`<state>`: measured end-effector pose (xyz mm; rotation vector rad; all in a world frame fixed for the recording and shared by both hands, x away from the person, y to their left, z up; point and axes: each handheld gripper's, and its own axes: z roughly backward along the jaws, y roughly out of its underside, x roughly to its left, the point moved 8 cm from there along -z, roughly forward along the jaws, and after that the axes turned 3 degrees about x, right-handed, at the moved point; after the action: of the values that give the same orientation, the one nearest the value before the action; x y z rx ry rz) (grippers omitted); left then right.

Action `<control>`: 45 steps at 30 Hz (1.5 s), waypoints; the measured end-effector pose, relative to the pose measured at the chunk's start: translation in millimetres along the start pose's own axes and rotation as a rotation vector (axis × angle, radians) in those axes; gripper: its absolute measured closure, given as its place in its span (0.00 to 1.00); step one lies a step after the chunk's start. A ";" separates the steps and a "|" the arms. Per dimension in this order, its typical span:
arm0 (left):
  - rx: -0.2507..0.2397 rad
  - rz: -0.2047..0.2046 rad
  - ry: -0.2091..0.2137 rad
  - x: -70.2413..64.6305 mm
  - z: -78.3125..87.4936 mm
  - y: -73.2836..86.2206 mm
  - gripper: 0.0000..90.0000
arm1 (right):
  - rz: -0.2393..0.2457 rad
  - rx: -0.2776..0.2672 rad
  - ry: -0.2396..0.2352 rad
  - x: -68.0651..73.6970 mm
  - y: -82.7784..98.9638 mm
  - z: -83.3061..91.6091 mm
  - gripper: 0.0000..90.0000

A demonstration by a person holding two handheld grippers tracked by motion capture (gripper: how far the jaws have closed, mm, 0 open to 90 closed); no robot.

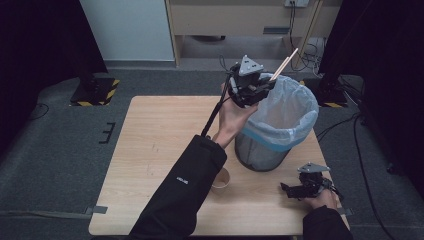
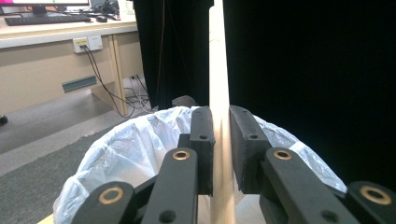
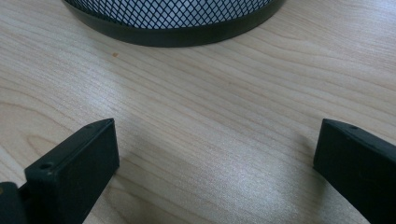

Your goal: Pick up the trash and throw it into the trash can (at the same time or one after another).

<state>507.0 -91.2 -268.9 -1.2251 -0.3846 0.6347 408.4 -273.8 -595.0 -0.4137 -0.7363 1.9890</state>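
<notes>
A pair of pale wooden chopsticks point(image 1: 285, 65) sticks up and to the right out of my left gripper point(image 1: 267, 82), which is shut on it at the near rim of the bin. In the left gripper view the chopsticks point(image 2: 219, 70) stand clamped between the two black pads of the left gripper point(image 2: 220, 116), over the bag's white mouth point(image 2: 126, 144). The black mesh waste bin point(image 1: 260, 155) stands on the table's right half and carries a white and blue plastic liner. My right gripper point(image 1: 287, 190) rests on the table in front of the bin, open with nothing between its jaws point(image 3: 215, 140).
A paper cup point(image 1: 221, 180) stands on the wooden table point(image 1: 150, 145) left of the bin, partly behind the left sleeve. The bin's black base ring point(image 3: 177, 35) lies just ahead of the right gripper. Beyond the table are a desk, cables and dark curtains.
</notes>
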 end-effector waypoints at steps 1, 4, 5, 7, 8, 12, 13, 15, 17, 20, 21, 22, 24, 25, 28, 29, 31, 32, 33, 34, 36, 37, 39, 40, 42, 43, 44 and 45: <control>0.001 0.000 0.000 -0.1 -0.9 -1.0 0.89 | 0.000 0.000 0.000 0.0 0.0 0.0 0.00; -0.004 -0.005 0.003 -1.6 -2.6 -4.6 0.89 | 0.000 0.000 0.000 0.0 -0.1 0.0 0.00; -0.005 -0.007 0.004 -2.1 -2.8 -5.6 0.89 | 0.000 0.000 -0.001 0.0 -0.1 0.0 0.00; -0.007 -0.009 0.006 -3.5 -3.5 -8.4 0.89 | 0.000 0.000 -0.001 0.0 -0.1 0.0 0.00; -0.009 -0.014 0.004 -3.8 -4.2 -9.8 0.89 | 0.000 0.000 -0.001 0.1 -0.1 -0.1 0.00; -0.007 -0.021 0.001 -5.2 -8.7 -13.5 0.89 | 0.000 0.002 -0.001 0.1 0.1 0.1 0.00; -0.007 -0.024 0.002 -6.1 -10.3 -14.2 0.89 | 0.000 0.002 -0.001 0.1 0.1 0.1 0.00; -0.006 -0.030 0.004 -6.8 -13.1 -14.5 0.89 | 0.000 0.002 -0.001 0.1 0.0 0.1 0.00; 0.000 -0.030 0.003 -6.2 -16.1 -14.0 0.89 | 0.001 0.002 -0.001 0.0 0.0 0.1 0.00; 0.000 -0.017 0.005 -4.1 -20.6 -14.1 0.88 | 0.001 0.002 -0.001 0.0 0.0 0.1 0.00; -0.001 -0.011 0.008 -3.7 -21.6 -14.6 0.88 | 0.001 0.002 -0.001 0.1 0.0 0.1 0.00; -0.002 -0.014 0.006 -3.3 -22.9 -15.0 0.88 | 0.001 0.002 -0.001 0.1 0.0 0.1 0.00; 0.001 -0.027 0.001 -3.1 -25.3 -15.5 0.88 | 0.001 0.002 -0.002 0.0 -0.1 0.0 0.00; 0.004 -0.033 -0.005 -2.7 -26.3 -15.6 0.88 | 0.001 0.002 -0.002 0.1 -0.1 0.0 0.00; 0.003 -0.032 -0.004 -2.0 -29.4 -16.2 0.88 | 0.001 0.003 -0.002 0.1 -0.1 0.0 0.00; 0.004 -0.032 -0.004 -1.6 -30.3 -16.2 0.88 | 0.001 0.003 -0.002 0.1 -0.1 0.0 0.00; -0.002 -0.031 -0.005 -0.8 -31.8 -16.8 0.88 | 0.001 0.002 -0.001 0.0 -0.1 0.0 0.00; -0.005 -0.029 -0.006 -0.3 -32.2 -17.1 0.81 | 0.001 0.002 -0.002 0.1 -0.1 0.0 0.00; -0.011 -0.028 -0.011 0.6 -32.4 -17.5 0.76 | 0.001 0.002 -0.002 0.1 -0.1 0.0 0.00; -0.013 -0.026 -0.010 1.1 -32.2 -17.6 0.71 | 0.002 0.002 -0.002 0.1 -0.1 0.0 0.00; -0.014 -0.018 -0.006 1.4 -31.3 -17.5 0.68 | 0.002 0.001 -0.002 0.0 -0.1 0.0 0.00; -0.015 -0.015 -0.006 1.7 -29.9 -17.4 0.66 | 0.002 0.001 -0.003 0.0 -0.1 0.0 0.00; -0.020 -0.012 -0.003 1.7 -27.3 -17.7 0.63 | 0.003 0.000 -0.003 0.0 -0.1 -0.1 0.00; -0.023 -0.011 0.000 1.6 -24.6 -18.1 0.63 | 0.003 0.000 -0.003 0.0 -0.1 -0.1 0.00; -0.029 -0.013 0.003 0.9 -19.7 -19.0 0.60 | 0.003 0.000 -0.003 0.0 -0.1 -0.1 0.00; -0.031 -0.020 0.004 0.6 -16.4 -19.4 0.60 | 0.003 0.000 -0.003 0.0 -0.1 -0.1 0.00; -0.033 -0.029 0.005 0.3 -11.5 -19.6 0.58 | 0.003 -0.001 -0.003 0.0 -0.1 -0.1 0.00; -0.037 -0.034 0.007 0.2 -7.0 -19.6 0.56 | 0.003 -0.001 -0.003 0.0 0.0 -0.1 0.00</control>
<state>516.1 -100.2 -252.5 -1.2534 -0.4120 0.5962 408.4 -273.8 -595.0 -0.4127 -0.7390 1.9927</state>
